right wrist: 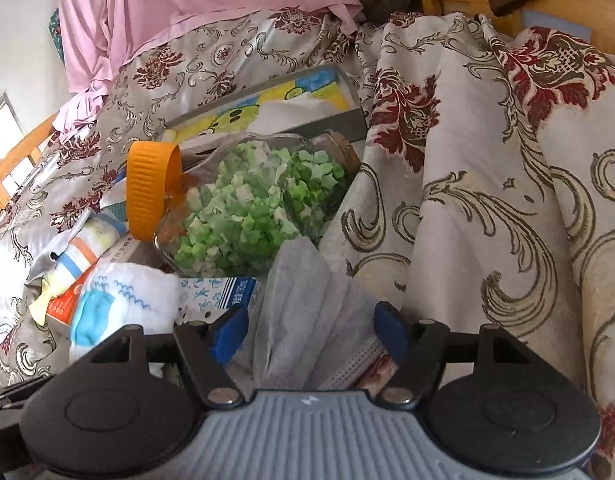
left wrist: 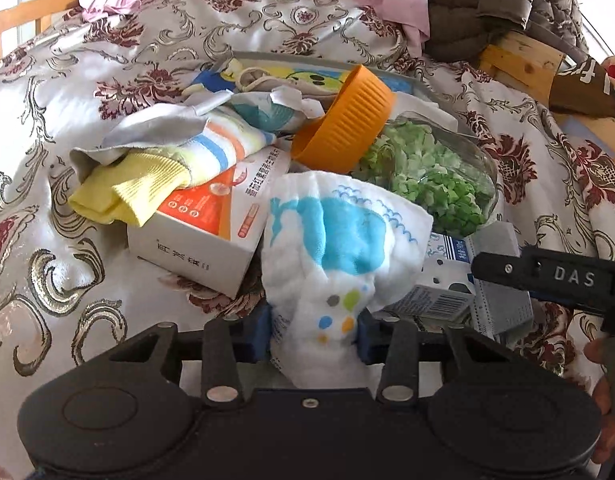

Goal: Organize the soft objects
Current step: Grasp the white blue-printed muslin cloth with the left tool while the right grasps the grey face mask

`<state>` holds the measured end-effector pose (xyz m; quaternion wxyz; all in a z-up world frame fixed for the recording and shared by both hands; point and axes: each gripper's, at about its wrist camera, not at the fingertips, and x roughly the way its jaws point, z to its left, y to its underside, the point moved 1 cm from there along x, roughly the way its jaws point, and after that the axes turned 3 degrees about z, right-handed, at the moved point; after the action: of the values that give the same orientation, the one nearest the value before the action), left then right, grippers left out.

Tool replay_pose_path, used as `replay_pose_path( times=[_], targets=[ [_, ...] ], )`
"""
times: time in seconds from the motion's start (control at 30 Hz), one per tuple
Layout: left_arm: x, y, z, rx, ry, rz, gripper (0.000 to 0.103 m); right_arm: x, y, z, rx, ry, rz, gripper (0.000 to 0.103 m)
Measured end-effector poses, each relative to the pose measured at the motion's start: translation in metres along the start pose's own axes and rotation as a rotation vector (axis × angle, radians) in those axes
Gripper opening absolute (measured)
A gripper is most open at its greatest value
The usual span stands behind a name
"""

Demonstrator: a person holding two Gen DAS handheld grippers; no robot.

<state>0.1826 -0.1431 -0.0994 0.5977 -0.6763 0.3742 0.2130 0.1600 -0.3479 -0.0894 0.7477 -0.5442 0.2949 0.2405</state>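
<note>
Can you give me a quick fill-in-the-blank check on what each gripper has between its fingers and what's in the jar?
1. The left gripper is closed on a white cloth printed with a blue ____.
2. Between the right gripper's fingers lies a grey ____.
3. The glass jar lying on its side holds small ____ pieces.
4. The jar's lid is ____.

Missing words: whale; face mask; green; orange
</note>
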Motion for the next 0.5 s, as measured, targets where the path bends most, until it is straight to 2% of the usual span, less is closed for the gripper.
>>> replay_pose_path(
  times=[0.2, 0.3, 0.43, 0.5],
  targets=[
    [0.007, -0.003, -0.002, -0.004, 0.040, 0.030, 0.058, 0.007, 0.004, 0.004, -0.039, 0.045, 0.029, 0.071],
    [0.011, -0.005, -0.004, 0.000, 0.049, 0.039, 0.061, 0.008, 0.005, 0.003, -0.045, 0.056, 0.028, 0.064],
    [0.016, -0.006, -0.004, -0.007, 0.057, 0.047, 0.060, 0.006, 0.004, 0.003, -0.040, 0.038, 0.024, 0.053],
    [0.017, -0.005, -0.004, -0.008, 0.058, 0.052, 0.053, 0.005, 0.004, 0.003, -0.045, 0.025, 0.024, 0.046]
  ],
)
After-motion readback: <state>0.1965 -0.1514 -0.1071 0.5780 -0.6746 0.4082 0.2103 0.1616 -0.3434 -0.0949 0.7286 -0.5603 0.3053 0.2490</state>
